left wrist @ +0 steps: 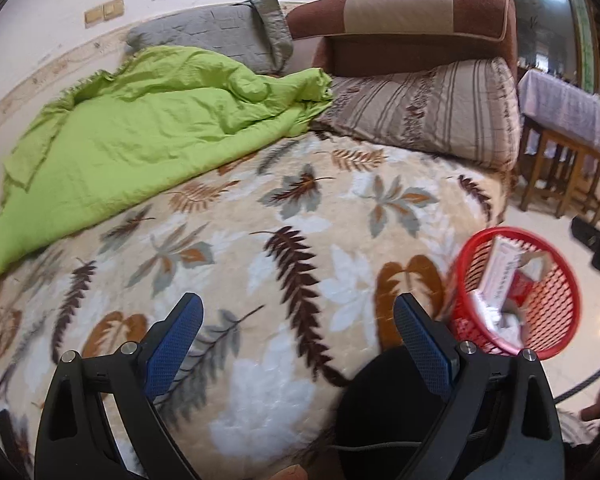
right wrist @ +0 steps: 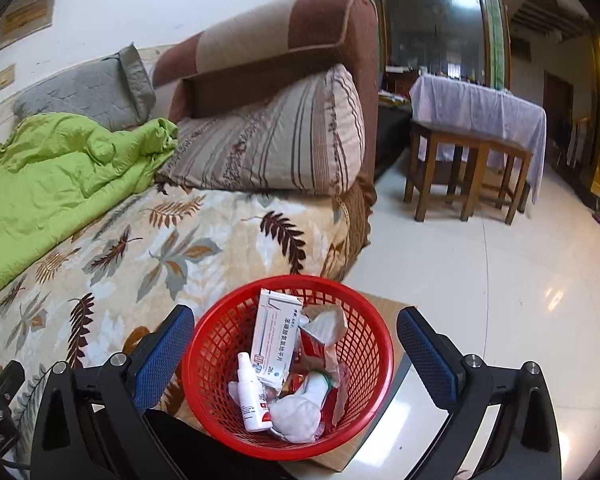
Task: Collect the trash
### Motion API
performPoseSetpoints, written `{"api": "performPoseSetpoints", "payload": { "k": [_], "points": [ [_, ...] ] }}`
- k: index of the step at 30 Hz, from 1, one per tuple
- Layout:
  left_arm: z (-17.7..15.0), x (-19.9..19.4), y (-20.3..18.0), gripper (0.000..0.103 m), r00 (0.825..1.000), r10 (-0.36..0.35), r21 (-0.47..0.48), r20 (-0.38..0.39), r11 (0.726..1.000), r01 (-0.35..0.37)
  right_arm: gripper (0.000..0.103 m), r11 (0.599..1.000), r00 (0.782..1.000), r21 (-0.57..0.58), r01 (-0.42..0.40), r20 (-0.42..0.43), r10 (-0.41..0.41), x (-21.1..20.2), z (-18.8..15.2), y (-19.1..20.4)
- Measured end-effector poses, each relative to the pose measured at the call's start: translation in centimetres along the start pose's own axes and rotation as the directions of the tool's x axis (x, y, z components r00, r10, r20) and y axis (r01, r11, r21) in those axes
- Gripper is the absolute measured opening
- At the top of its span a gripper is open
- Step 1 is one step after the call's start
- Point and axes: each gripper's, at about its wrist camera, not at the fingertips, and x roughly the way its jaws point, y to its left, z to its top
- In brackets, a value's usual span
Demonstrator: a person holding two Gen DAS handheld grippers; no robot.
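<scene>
Hovering wide-open, empty right claw [right wrist: 296, 332] above red basket [right wrist: 204, 344], left claw [left wrist: 298, 320] likewise

The near part of the leaf-print blanket [left wrist: 284, 248] lies bare and gives free room. On its far left the green quilt [left wrist: 140, 132] is heaped, and the striped pillow [left wrist: 428, 112] blocks the far right. The red basket [right wrist: 376, 364] is open on top, but cartons and paper fill its bottom. Right of it, the shiny floor [right wrist: 500, 280] is free up to the wooden stools [right wrist: 468, 172].
</scene>
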Motion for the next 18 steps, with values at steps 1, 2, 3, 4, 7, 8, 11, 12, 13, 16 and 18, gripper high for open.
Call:
{"api": "performPoseSetpoints", "payload": {
  "k": [1,2,3,4,7,8,11,12,13,16,18],
  "points": [
    [-0.1,0.1,0.0,0.095,1.0,0.008,0.001,-0.005,1.0,-0.008,0.102,1.0,1.0,-0.008,0.004,0.007,-0.004,-0.1,0.0,0.2],
    [-0.2,0.3,0.0,0.095,1.0,0.011,-0.003,-0.016,1.0,-0.011,0.102,1.0,1.0,-0.016,0.004,0.009,-0.003,-0.2,0.0,0.3],
    [-0.3,0.6,0.1,0.095,0.999,0.003,-0.011,-0.033,1.0,-0.003,0.102,1.0,1.0,-0.021,0.0,0.009,0.0,-0.2,-0.1,0.4],
    [-0.4,0.8,0.1,0.095,0.999,-0.008,-0.018,-0.043,1.0,0.007,0.102,1.0,1.0,-0.026,0.001,0.008,-0.001,-0.2,-0.1,0.6],
    [-0.7,1.1,0.5,0.095,0.998,0.002,-0.037,-0.057,0.999,-0.004,0.102,0.999,1.0,-0.036,0.012,0.007,-0.012,-0.1,-0.2,0.7],
    [-0.7,1.1,0.5,0.095,0.998,0.007,-0.041,-0.059,0.999,-0.009,0.102,0.999,1.0,-0.036,0.014,0.004,-0.014,0.0,-0.2,0.7],
    [-0.8,1.2,0.8,0.095,0.998,0.011,-0.048,-0.062,0.999,-0.014,0.102,0.999,1.0,-0.036,0.024,-0.009,-0.024,0.3,-0.3,0.6],
    [-0.8,1.2,0.8,0.095,0.998,0.012,-0.05,-0.062,0.999,-0.015,0.102,0.999,1.0,-0.036,0.024,-0.012,-0.025,0.3,-0.4,0.6],
    [-0.9,1.2,0.8,0.095,0.998,0.011,-0.051,-0.063,0.999,-0.014,0.102,0.999,1.0,-0.038,0.026,-0.015,-0.027,0.3,-0.4,0.6],
    [-0.9,1.1,0.8,0.095,0.998,0.007,-0.048,-0.063,0.999,-0.011,0.102,0.999,0.999,-0.04,0.028,-0.015,-0.029,0.4,-0.4,0.6],
    [-0.9,1.0,0.7,0.095,0.998,0.006,-0.044,-0.057,0.999,-0.008,0.102,0.999,0.999,-0.04,0.028,-0.015,-0.029,0.4,-0.4,0.6]
  ]
}}
